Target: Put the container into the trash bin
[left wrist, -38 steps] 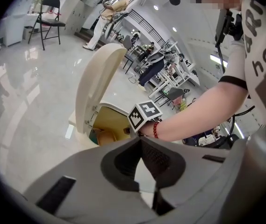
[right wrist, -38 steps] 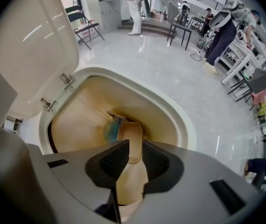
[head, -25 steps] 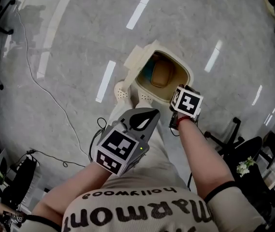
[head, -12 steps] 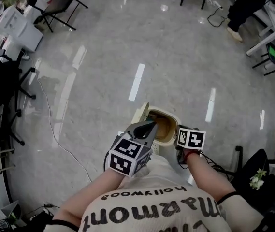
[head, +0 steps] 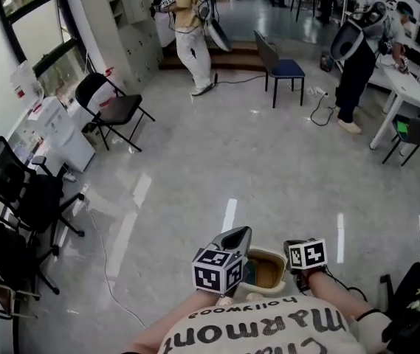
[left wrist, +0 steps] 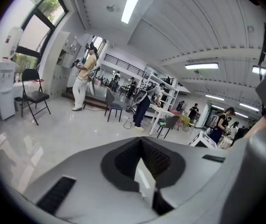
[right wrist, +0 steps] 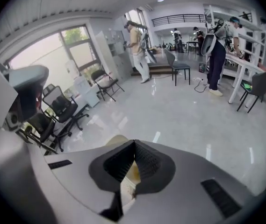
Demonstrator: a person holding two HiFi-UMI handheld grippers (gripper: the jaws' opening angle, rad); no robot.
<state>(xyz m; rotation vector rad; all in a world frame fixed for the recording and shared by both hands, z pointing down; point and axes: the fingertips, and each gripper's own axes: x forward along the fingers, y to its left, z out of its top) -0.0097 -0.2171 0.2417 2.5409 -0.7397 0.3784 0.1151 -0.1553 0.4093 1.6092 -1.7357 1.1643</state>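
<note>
Container (head: 270, 273): a tan-brown mass lies inside the trash bin (head: 267, 251), seen only at the bottom edge of the head view. I judge it to be the task's item, though it is too small there to confirm. A teal patch sits beside it at the bin's left inner wall; what it is cannot be made out.

Trash bin: it stands open on the grey floor (head: 269, 168), directly in front of the person and between the two grippers. The cream rim faces up, so nothing blocks the mouth.

Left gripper (left wrist: 140, 141): the jaws are closed tip to tip with nothing between them. Only bare floor shows through the slot behind the tips. It points out across the room, not down at the bin.

Right gripper (right wrist: 133, 143): the jaws are likewise drawn together at the tips and hold nothing. The tan colour in the slot is the bin beyond, not a grasped object. It too is levelled outward.

Assessment: both tools are empty and held near the body, just above the bin and clear of its mouth. This fits a deposit already made, with no further reach in progress. The head camera takes in the wider room, with its chairs (head: 114, 109) and the people working at a distance.
</note>
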